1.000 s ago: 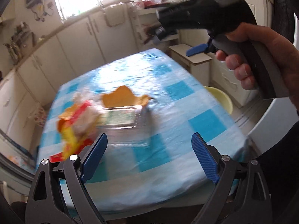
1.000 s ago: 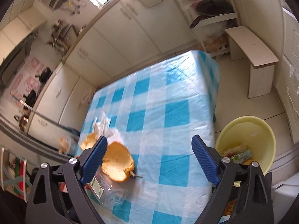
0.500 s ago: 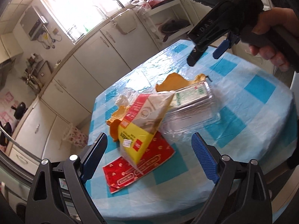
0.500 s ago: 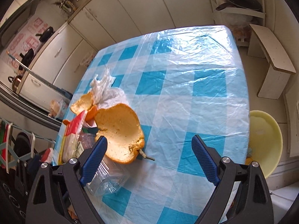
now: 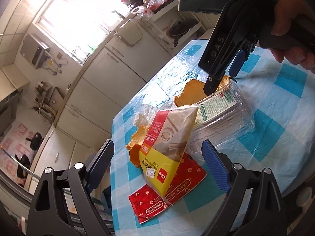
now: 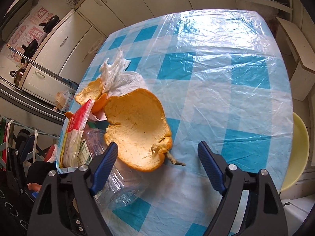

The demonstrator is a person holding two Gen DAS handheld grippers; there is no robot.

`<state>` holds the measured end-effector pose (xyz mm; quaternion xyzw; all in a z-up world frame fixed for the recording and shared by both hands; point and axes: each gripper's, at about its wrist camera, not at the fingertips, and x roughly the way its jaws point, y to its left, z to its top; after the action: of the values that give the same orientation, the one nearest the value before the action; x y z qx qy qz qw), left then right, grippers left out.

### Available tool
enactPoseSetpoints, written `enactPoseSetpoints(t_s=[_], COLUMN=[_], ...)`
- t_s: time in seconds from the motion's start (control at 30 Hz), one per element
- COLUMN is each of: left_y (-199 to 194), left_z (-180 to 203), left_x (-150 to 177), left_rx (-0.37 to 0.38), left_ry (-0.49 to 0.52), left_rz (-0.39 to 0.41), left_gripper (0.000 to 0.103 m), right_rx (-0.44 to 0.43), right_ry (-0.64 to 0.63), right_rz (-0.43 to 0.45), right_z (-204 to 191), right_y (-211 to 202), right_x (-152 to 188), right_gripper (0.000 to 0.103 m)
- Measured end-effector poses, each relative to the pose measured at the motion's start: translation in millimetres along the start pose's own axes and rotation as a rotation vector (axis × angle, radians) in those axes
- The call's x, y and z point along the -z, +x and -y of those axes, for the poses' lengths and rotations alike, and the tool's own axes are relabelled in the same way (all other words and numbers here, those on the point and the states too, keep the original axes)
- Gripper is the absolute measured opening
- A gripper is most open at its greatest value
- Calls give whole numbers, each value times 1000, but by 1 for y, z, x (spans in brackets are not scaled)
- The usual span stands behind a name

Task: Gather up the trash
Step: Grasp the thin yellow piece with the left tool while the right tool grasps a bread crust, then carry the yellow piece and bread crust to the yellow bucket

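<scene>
A pile of trash lies on the blue-checked table (image 6: 226, 68). It holds a large orange peel (image 6: 137, 125), smaller peel pieces (image 6: 90, 92), a crumpled white tissue (image 6: 116, 72), a clear plastic box with a green label (image 5: 222, 116), a yellow and red pouch (image 5: 167, 143) and a flat red packet (image 5: 169, 188). My right gripper (image 6: 158, 167) hangs over the large peel, its jaws closing and not touching it. My left gripper (image 5: 159, 167) frames the pouch, its jaws also closing with the pads clear of it. In the left wrist view the right gripper (image 5: 223, 76) tips down onto the peel (image 5: 191, 94).
A yellow bin (image 6: 299, 149) stands on the floor beside the table's right edge. A low white stool (image 6: 295, 45) is behind it. White cabinets run along the far wall. A person's hand (image 5: 291, 25) holds the right gripper's handle.
Both grippers have come nearer to the trash pile and both have narrowed a little. The right gripper dropped over the large peel. The left view rolled and now faces the pouch.
</scene>
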<state>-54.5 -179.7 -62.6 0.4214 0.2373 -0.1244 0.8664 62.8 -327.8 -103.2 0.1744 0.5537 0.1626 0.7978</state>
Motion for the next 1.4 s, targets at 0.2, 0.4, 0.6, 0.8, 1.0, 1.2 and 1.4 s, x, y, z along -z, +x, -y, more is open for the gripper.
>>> enactPoseSetpoints(t_s=[0.2, 0.4, 0.6, 0.8, 1.0, 1.2, 1.4], left_y=[14, 10, 4, -7, -20, -35, -49], left_z=[-6, -33, -78, -106, -121, -117, -111], left_x=[1, 4, 7, 6, -5, -23, -42], left_rx=[58, 76, 121, 186, 246, 276, 304], left_ry=[-11, -154, -351, -470, -547, -548, -546], left_rz=[-33, -47, -61, -44, -10, 26, 64], left_gripper=[19, 6, 4, 4, 4, 4, 4], right_rx=[-2, -19, -64, -87, -115, -122, -125], right_ry=[-1, 11, 51, 75, 93, 108, 125], right_rz=[1, 17, 64, 124, 167, 192, 226], right_z=[-1, 2, 9, 16, 21, 26, 35], right_y=[4, 4, -9, -29, -42, -50, -64], right_x=[-1, -1, -4, -7, -9, -9, -6], right_gripper=[46, 21, 20, 19, 19, 19, 19])
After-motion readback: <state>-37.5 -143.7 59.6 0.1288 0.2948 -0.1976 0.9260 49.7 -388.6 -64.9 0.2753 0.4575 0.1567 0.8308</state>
